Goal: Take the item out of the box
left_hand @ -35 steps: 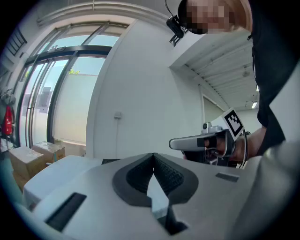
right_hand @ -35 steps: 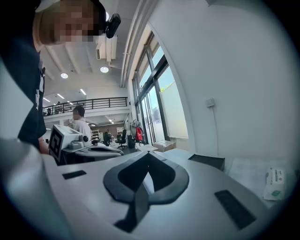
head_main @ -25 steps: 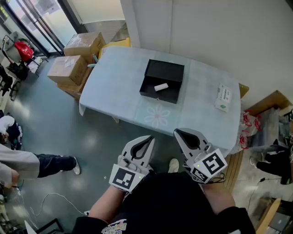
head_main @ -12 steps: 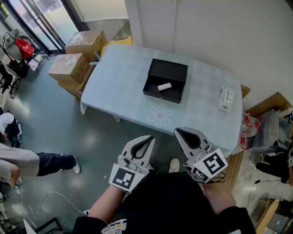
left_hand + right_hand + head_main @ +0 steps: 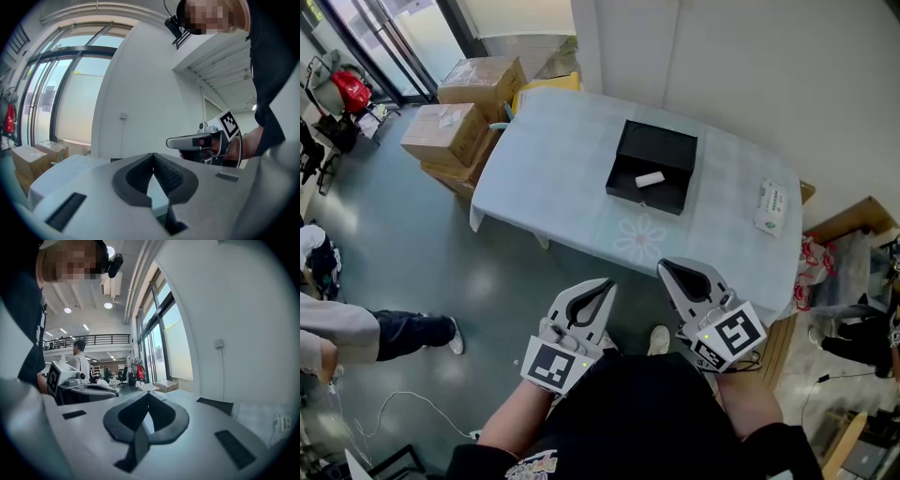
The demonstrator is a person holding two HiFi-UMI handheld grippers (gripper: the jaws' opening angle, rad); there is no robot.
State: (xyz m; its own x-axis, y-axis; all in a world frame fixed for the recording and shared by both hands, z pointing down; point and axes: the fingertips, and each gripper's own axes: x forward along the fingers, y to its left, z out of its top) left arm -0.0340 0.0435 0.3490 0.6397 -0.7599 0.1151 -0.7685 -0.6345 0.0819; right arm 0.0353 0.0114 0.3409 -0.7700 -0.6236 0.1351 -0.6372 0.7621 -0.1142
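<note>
An open black box (image 5: 653, 167) sits on the pale blue table (image 5: 553, 159), and a small white item (image 5: 650, 178) lies inside it. Both grippers are held close to the person's body, well short of the table. My left gripper (image 5: 604, 285) is shut with its tips meeting and nothing between them; the same shows in the left gripper view (image 5: 153, 155). My right gripper (image 5: 666, 270) is shut and empty too, as the right gripper view (image 5: 148, 394) shows. In the right gripper view the black box (image 5: 215, 404) appears as a dark edge at right.
A white packet (image 5: 770, 208) lies near the table's right end. Cardboard boxes (image 5: 450, 131) stand on the floor left of the table, more clutter and a box (image 5: 853, 225) at the right. A person's leg (image 5: 412, 333) is at the left on the grey floor.
The table and box have drifted slightly right and down in the head view as the head camera shifted. Both grippers have stayed where they were, shut.
</note>
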